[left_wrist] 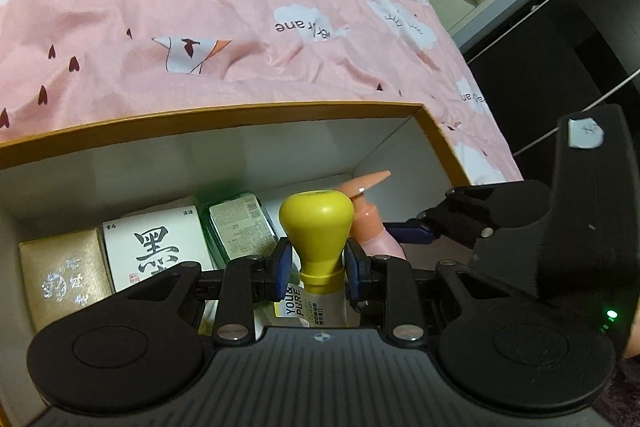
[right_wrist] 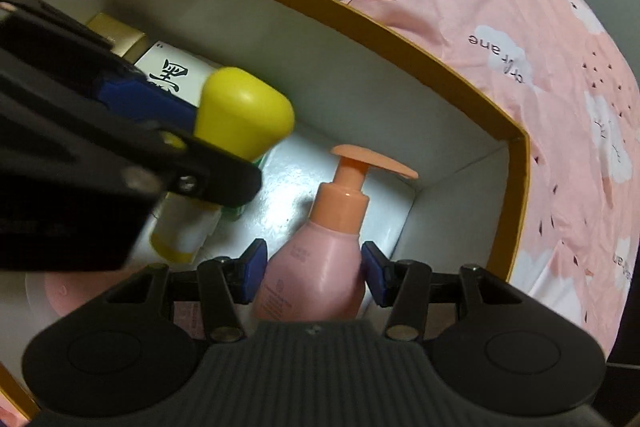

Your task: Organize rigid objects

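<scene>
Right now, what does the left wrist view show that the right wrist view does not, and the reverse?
Only the left wrist view shows the green box, the printed label on the yellow-capped bottle, and a dark wardrobe behind the bed.

Only the right wrist view shows the pink bottle whole, the right gripper around its body, and a pink round lid low in the carton.

Both show the carton, gold box, white box, left gripper clamping the yellow cap, and the pink bedcover.

Yellow-capped bottle [left_wrist: 316, 227], pink pump bottle [right_wrist: 316, 267] with orange pump, gold box [left_wrist: 64, 279], pink cloud-printed bedsheet [left_wrist: 200, 27], mustard-rimmed white box [right_wrist: 400, 39].
</scene>
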Motion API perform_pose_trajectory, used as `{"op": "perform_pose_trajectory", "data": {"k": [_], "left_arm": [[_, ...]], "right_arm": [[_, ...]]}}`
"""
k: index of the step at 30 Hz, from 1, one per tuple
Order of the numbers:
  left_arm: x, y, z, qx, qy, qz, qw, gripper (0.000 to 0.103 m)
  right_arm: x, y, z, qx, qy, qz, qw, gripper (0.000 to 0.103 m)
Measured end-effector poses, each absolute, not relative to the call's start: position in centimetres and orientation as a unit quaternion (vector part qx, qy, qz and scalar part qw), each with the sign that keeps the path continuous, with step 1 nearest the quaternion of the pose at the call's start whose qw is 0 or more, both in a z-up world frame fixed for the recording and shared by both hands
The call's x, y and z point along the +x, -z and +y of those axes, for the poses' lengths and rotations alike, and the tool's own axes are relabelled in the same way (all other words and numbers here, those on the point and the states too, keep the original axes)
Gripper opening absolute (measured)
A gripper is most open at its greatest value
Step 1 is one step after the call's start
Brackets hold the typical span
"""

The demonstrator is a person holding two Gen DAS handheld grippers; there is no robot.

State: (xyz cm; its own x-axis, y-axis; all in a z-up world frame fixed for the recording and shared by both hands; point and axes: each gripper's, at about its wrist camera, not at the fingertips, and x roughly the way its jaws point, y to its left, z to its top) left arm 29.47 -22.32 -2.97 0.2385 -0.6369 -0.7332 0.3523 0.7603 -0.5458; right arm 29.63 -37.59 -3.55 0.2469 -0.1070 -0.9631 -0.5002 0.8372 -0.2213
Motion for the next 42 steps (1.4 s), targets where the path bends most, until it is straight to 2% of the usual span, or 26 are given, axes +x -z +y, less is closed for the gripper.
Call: {"op": "perform_pose_trajectory", "data": {"k": [18,22,27,33,39,42], "left_arm": [[31.0,5.0,-24.0,-0.181,0.283,0.562,0.756,0.031],[31.0,5.2,-24.4,-0.179,0.274,0.571,0.753,0.031],[30.9,5.1,-24.3,-0.182,0.267,0.572,0.754,0.032],[30.6,3.8,-23.7,-0.173,0.264,0.561,0.765,0.032],[29.2,1.3,-23.4,-0.122,0.267,0.532,0.794,0.035],[27.7,-0.6,-23.0,-0.094,0.278,0.501,0.814,0.036]], "right_arm": [[27.2,1.5,-38.0,-0.291,-0.18,0.56,0.755,0.051],[27.8,1.4,-38.4,-0.295,-0.167,0.554,0.76,0.057],[27.9,0.7,-38.8,-0.284,-0.165,0.552,0.766,0.057],[27.3,0.3,-38.9,-0.278,-0.159,0.554,0.768,0.057],[27.5,-0.7,-39.6,-0.235,-0.156,0.557,0.781,0.058],[27.0,-2.1,-39.4,-0.215,-0.149,0.551,0.793,0.063]]}}
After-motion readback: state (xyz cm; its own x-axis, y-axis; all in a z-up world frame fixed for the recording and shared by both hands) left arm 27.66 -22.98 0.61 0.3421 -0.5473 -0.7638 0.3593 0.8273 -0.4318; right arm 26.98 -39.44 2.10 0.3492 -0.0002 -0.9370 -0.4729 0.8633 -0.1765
